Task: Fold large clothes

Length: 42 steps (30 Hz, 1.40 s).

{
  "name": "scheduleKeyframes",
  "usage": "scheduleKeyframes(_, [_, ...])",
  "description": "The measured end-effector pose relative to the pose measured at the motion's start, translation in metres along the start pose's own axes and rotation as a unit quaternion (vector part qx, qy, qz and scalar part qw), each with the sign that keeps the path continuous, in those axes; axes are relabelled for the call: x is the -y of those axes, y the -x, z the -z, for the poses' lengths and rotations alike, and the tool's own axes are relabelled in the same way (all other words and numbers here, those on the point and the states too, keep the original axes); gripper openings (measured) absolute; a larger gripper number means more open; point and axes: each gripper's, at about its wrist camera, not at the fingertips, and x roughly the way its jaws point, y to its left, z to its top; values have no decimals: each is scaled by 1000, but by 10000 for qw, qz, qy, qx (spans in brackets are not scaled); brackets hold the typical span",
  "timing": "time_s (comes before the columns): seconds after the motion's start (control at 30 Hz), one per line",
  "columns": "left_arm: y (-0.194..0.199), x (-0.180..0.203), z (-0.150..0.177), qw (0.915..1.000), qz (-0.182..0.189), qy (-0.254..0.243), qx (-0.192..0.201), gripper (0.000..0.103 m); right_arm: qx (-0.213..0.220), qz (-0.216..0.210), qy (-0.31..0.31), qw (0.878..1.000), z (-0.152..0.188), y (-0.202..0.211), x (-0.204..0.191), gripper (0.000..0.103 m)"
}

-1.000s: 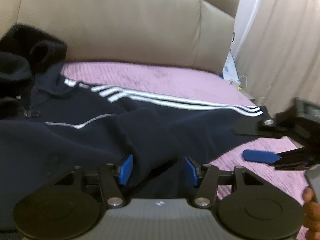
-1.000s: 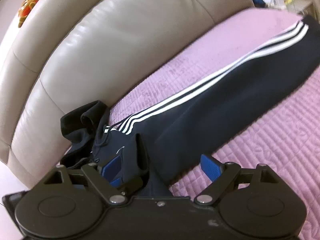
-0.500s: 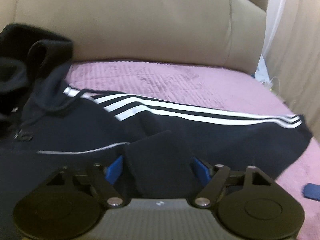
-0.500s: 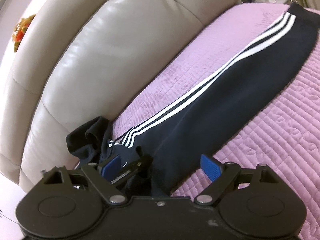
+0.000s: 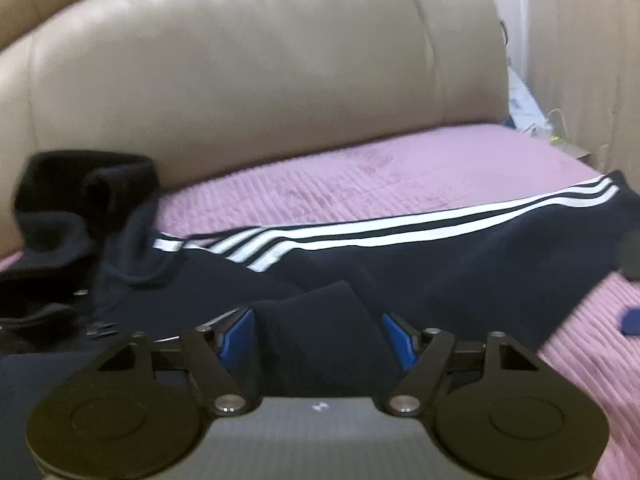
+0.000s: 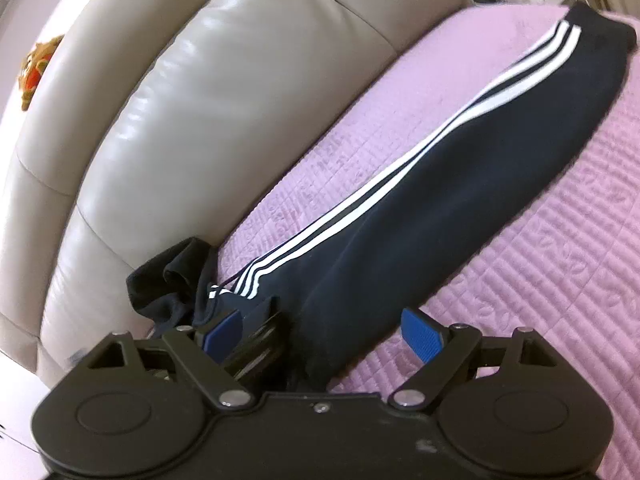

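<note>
A navy hooded jacket (image 5: 440, 276) with three white sleeve stripes lies on a pink quilted cover (image 5: 360, 176) on a beige leather sofa. Its black hood (image 5: 80, 208) is bunched at the left against the backrest. My left gripper (image 5: 316, 336) is open, with a raised fold of navy fabric between its blue pads. In the right wrist view the striped sleeve (image 6: 460, 160) stretches up to the right. My right gripper (image 6: 324, 330) is open wide, with the jacket's edge lying between its pads; the left gripper's black frame (image 6: 256, 340) shows beside its left pad.
The beige sofa backrest (image 5: 240, 88) rises close behind the jacket. Beige curtains (image 5: 580, 40) and small clutter stand past the sofa's right end. An orange stuffed toy (image 6: 36, 68) sits on top of the backrest. Bare pink cover (image 6: 560, 260) lies to the right of the sleeve.
Both grippers have pulled back and up from the sleeve, so more of it shows. The left view has turned left. The right gripper has left that view except for a blue pad tip.
</note>
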Motion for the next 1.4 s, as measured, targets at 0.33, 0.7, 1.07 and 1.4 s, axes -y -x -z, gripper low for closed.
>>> scheduleKeyframes(0.33, [23,-134,44,9605,-682,2513,-986,73,-180,-88,310,9993,8,-4,-19,102])
scheduleKeyframes(0.7, [34,-76,23,9179,2736,2859,-289,74,-201,-90,72,9997,4,-5,-6,102])
scheduleKeyframes(1.07, [-5,-72,18,9742,494,2078,-725,80,-216,-216,-99,9995,0,-1,0,102])
scheduleKeyframes(1.4, [18,-72,16,9795,396,1699,-1007,77,-852,749,-30,9935,18,-35,13,102])
